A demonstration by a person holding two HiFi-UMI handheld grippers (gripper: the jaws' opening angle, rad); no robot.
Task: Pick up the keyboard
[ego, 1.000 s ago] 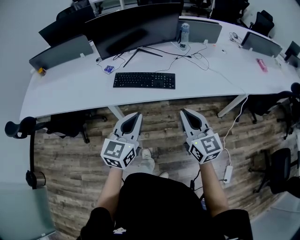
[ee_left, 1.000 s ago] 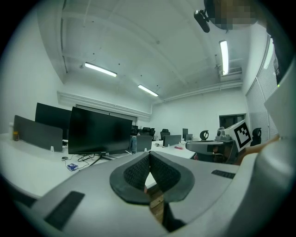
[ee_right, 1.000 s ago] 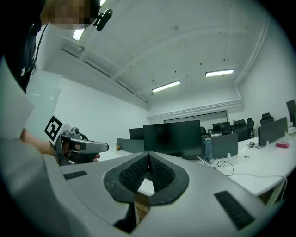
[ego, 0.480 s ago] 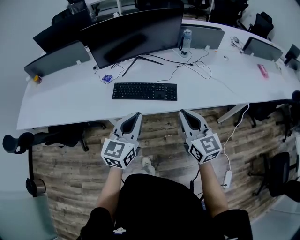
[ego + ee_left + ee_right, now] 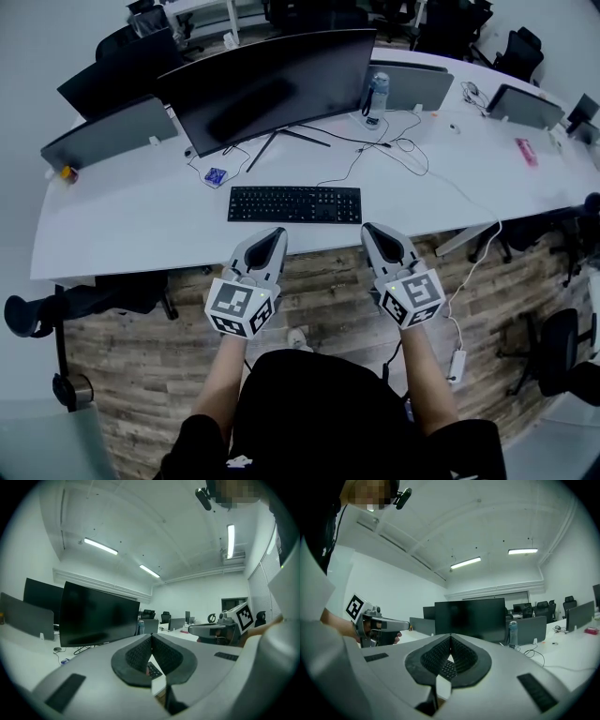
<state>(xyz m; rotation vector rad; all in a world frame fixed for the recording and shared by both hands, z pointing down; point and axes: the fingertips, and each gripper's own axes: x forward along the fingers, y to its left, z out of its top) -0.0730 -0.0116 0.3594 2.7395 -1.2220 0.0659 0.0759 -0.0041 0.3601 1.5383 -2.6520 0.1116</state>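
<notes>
Grippers first, since they're closest: the left gripper [image 5: 275, 232] and the right gripper [image 5: 368, 228] are held out side by side in front of the person. Both point roughly level at the desk, jaws pinched fully together with nothing between them. Each gripper's own view shows the pads meeting at the tip, with just a sliver of keyboard showing below. Underneath them is the wood-plank floor [image 5: 319, 281].

What's changed over the last second: the whole setup has closed in on the white desk [image 5: 131, 225]. A second ago there was a wide strip of floor between the tips and the desk edge; now, in the head view, the tips sit right at that edge. The jaws haven't opened at all along the way.

The keyboard [image 5: 294, 204] lies flat near the front edge of the desk, just beyond the tips and roughly centred between them. It's untouched and in the same spot in front of the monitor [image 5: 272, 89]. Further back there's a bottle [image 5: 377, 91] by the monitor's right end, with loose cables [image 5: 412, 155] trailing around.

My read: still the approach. Range looks about sorted, but both claws need to open before either can grab anything — probably one at each short end of the keyboard.
</notes>
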